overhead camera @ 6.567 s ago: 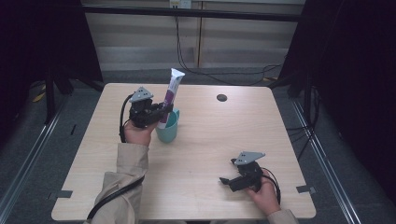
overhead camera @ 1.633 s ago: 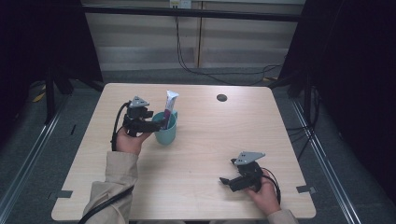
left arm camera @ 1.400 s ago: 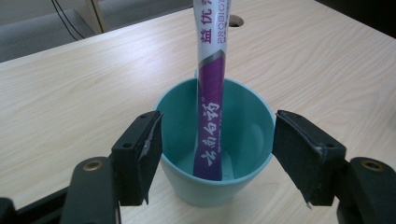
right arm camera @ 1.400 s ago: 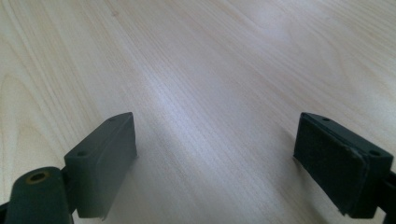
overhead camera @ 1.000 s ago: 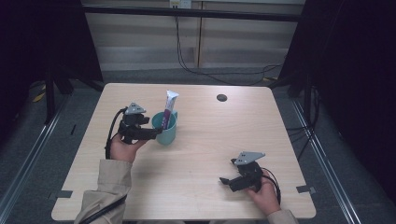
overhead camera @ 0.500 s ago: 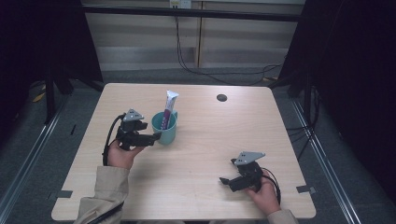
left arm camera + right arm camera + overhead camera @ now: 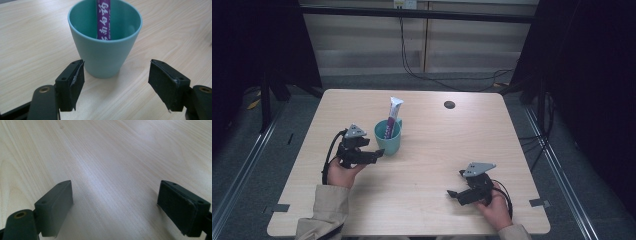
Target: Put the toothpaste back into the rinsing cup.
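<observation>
Toothpaste tube (image 7: 392, 116), purple and white with printed lettering, stands nose-down inside a teal plastic cup (image 7: 388, 140), leaning a little so its flat crimped end rises above the rim. The cup sits upright on the light wooden table (image 7: 432, 145), left of centre and towards the far half.

Through the left gripper view I see the cup (image 7: 105, 50) straight ahead, with the tube (image 7: 103, 18) resting against its far inner wall. My left gripper (image 7: 374, 154) is just beside the cup on the near-left side, pointing at it. Its two black jaws are spread wide, wider than the cup's base, and hold nothing; their tips stop just short of the cup wall without touching it.

My right gripper (image 7: 454, 194) is well apart from the cup, near the front right part of the table, held low in the person's hand. In the right gripper view its jaws are also spread wide and empty, with only bare wood grain between them.

A small dark round hole (image 7: 449, 104) marks the tabletop near the far edge.
</observation>
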A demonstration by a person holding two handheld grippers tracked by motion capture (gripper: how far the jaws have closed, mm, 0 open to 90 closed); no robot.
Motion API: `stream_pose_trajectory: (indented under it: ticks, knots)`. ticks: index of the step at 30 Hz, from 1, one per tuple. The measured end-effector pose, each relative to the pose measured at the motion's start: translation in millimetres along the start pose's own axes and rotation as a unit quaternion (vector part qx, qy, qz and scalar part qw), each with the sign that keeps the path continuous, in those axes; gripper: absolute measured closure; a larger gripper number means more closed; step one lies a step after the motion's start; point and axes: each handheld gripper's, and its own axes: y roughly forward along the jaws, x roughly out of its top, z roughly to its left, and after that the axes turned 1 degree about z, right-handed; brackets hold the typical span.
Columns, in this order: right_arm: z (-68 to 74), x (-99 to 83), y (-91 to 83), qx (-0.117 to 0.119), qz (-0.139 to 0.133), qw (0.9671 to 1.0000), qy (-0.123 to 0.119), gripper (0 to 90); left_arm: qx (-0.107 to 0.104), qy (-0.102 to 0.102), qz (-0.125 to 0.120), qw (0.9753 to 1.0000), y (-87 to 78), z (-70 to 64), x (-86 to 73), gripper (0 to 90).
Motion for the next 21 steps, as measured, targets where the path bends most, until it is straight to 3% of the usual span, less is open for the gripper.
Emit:
stream_pose_trajectory:
  ticks: [21]
  knots:
    - [0.0, 0.0, 0.0, 0.0, 0.0, 1.0, 0.0, 12.2, -0.007, -0.006, 0.027, 0.9996, 13.9, -6.6, -39.3, 28.5]
